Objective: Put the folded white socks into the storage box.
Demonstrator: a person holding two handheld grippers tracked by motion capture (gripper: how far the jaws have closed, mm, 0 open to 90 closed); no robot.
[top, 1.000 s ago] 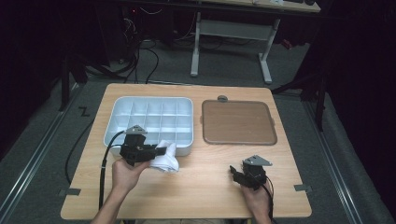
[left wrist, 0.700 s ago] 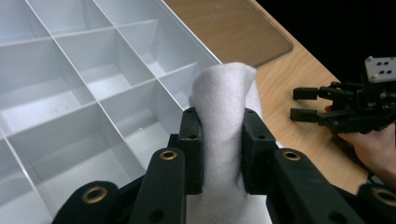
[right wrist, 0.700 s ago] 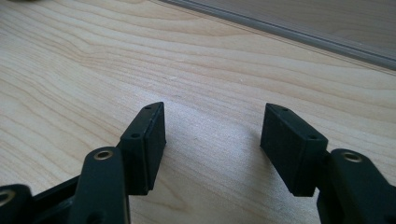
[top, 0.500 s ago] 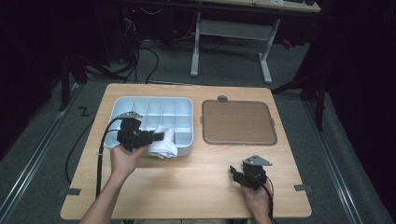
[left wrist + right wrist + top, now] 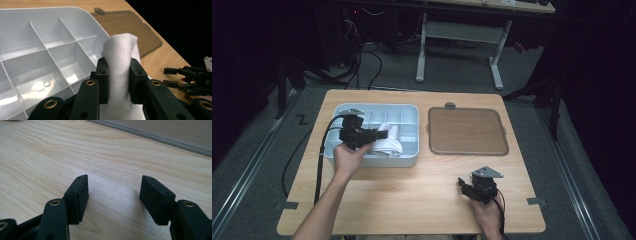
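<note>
White cloth [image 5: 120, 72]: pinched between the pads of the left gripper [image 5: 118, 80], folded top poking above them, held over the grey divided tray [image 5: 409, 111].
Left hand [image 5: 346, 156]: reaching in from the near edge of the tray, gripper pointing right across the compartments.
Right gripper [image 5: 113, 195]: jaws spread wide with nothing between, low over bare wooden table [image 5: 412, 195] near the front right corner.
Open room: bare tabletop between both hands; brown lid [image 5: 466, 131] flat beside the tray.
Hidden: lower part of the cloth, behind the left jaws.
</note>
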